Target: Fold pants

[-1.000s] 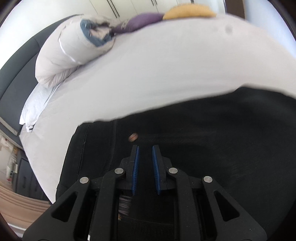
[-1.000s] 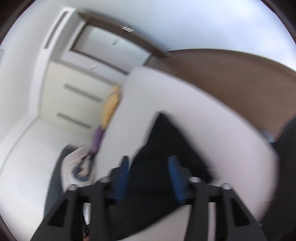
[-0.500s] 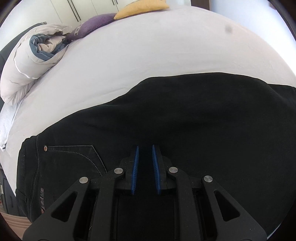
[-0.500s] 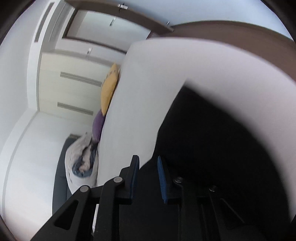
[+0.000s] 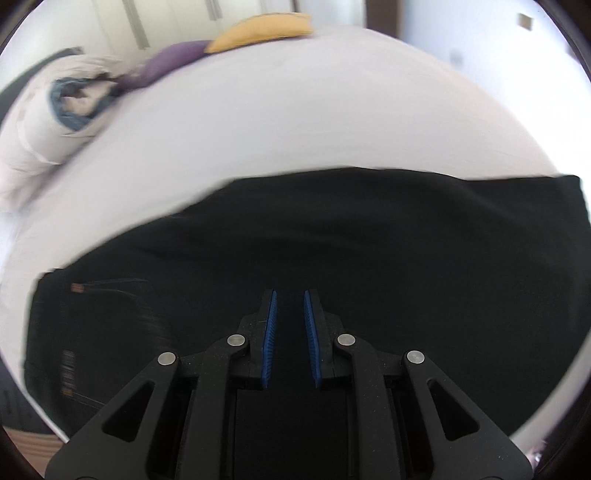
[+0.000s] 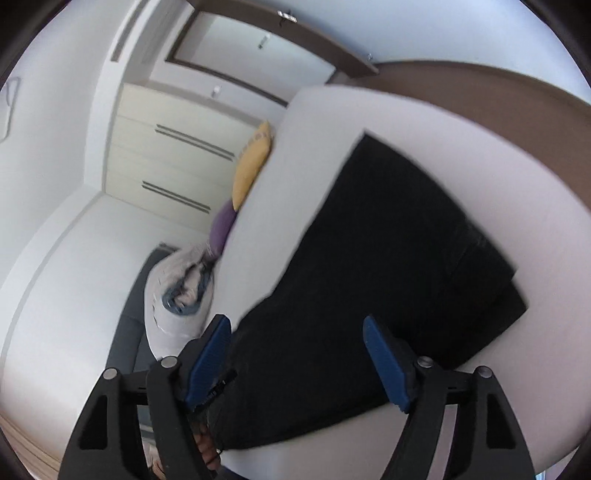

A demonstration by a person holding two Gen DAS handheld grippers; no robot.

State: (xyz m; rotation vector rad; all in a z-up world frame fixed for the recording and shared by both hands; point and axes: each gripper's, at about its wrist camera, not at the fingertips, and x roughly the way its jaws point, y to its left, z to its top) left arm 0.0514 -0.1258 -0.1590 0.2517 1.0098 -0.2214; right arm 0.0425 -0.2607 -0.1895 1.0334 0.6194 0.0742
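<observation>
Bright, even daylight; heavy fisheye warp, dark vignette corners.
Motion blur smears both views; black pants (image 5: 369,251) read as a detail-less mass, white bed (image 5: 314,122) nearly overexposed.

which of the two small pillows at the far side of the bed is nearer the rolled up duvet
The purple pillow. It lies right beside the rolled duvet, while the yellow pillow sits beyond it, farther along the bed's far edge.

pants (image 5: 332,258) on bed (image 5: 295,122), pillows (image 5: 258,29) behind

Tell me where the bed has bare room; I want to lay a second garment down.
Bare white sheet runs between the black pants and the yellow cushion and purple cushion. The corner by the rolled duvet is crowded.
</observation>
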